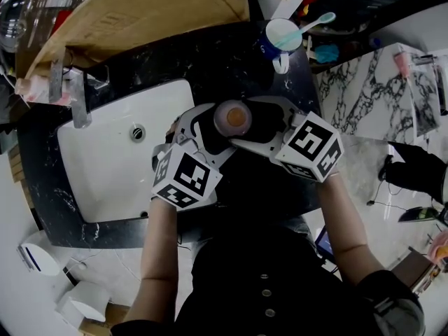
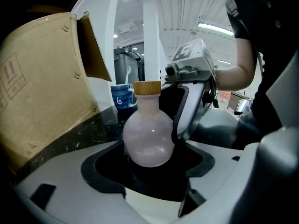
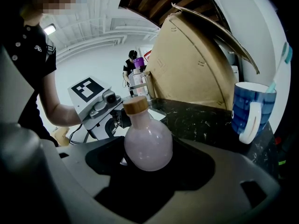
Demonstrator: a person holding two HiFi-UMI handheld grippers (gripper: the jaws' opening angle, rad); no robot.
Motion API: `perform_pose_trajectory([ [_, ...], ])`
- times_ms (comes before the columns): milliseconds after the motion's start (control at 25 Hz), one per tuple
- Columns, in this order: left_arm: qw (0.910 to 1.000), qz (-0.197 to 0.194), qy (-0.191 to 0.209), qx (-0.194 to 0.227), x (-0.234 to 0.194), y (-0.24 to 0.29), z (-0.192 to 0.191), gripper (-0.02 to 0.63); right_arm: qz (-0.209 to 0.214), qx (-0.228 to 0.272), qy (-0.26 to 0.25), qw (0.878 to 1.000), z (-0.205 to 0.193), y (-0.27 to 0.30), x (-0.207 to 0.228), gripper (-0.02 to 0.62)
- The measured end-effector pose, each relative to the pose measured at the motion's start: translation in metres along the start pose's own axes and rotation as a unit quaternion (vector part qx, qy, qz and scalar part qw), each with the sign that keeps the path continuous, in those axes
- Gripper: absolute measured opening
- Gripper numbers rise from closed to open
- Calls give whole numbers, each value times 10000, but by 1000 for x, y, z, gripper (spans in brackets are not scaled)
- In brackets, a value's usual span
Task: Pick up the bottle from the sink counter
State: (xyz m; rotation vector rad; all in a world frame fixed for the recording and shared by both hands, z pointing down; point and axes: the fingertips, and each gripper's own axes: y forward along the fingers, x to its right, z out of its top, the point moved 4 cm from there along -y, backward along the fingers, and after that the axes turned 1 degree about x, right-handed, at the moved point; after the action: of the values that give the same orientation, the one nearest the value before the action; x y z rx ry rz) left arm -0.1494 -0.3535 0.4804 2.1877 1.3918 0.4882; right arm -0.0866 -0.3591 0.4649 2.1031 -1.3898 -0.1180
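**Clamping the bottle from both sides**

Left gripper [image 1: 208,129] and right gripper [image 1: 256,123] are both closed round the pink bottle [image 1: 234,118]. It stands upright between them, over the dark counter [image 1: 231,61], just beside the white sink [image 1: 105,170].

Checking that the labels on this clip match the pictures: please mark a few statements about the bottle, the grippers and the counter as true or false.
1. The bottle has its wooden cap on. True.
2. Only the left gripper is at the bottle. False: the bottle stands between the jaws of both the left gripper and the right gripper.
3. A toothbrush stands in the blue mug. True.
4. The bottle lies on its side in the sink. False: it is upright, over the black counter to the right of the sink.
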Motion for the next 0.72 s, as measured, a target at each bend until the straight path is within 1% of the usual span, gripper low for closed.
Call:
perform_pose_trajectory([
  [240,10000,-40,-2,14,0,1,0,357,-44,33,-4,10000,1,0,-1,333],
  [480,10000,20,1,-27,0,1,0,354,-48,57,33,10000,1,0,-2,330],
  [720,9999,29,125,-68,1,1,1,351,-109,68,97,9999,1,-1,-4,327],
])
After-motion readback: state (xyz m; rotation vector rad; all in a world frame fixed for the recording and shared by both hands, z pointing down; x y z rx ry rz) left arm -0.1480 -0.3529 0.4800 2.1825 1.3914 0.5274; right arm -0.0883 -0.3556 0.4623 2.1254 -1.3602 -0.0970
